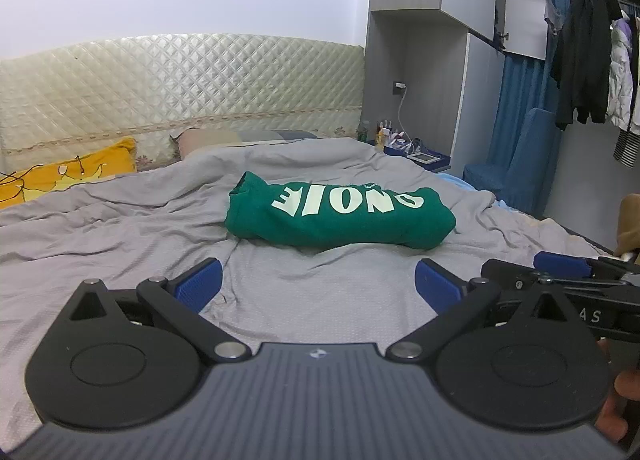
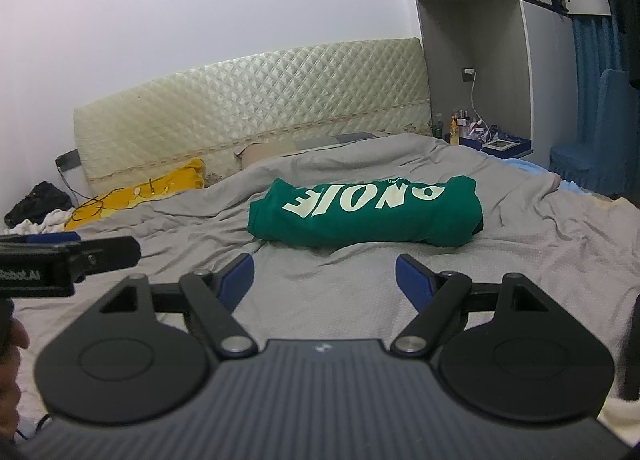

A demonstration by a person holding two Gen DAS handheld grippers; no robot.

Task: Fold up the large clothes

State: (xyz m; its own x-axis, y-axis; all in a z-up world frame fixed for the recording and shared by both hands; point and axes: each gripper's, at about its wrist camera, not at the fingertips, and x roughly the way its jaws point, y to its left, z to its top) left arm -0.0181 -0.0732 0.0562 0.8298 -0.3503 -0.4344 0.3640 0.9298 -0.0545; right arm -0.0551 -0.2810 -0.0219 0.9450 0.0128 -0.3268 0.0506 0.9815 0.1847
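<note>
- Green sweatshirt [image 1: 340,216] folded into a compact bundle, white lettering on top, lying mid-bed on the grey duvet [image 1: 120,220], far from both tools.
- Left gripper [image 1: 319,280] spread wide, nothing between its blue pads [image 1: 200,284].
- Right gripper [image 2: 324,280] apart too, empty, hovering near the duvet's front.

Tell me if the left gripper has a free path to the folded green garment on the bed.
Probably yes. The left gripper is open and holds nothing, and only bare grey bedding lies between it and the green garment.
</note>
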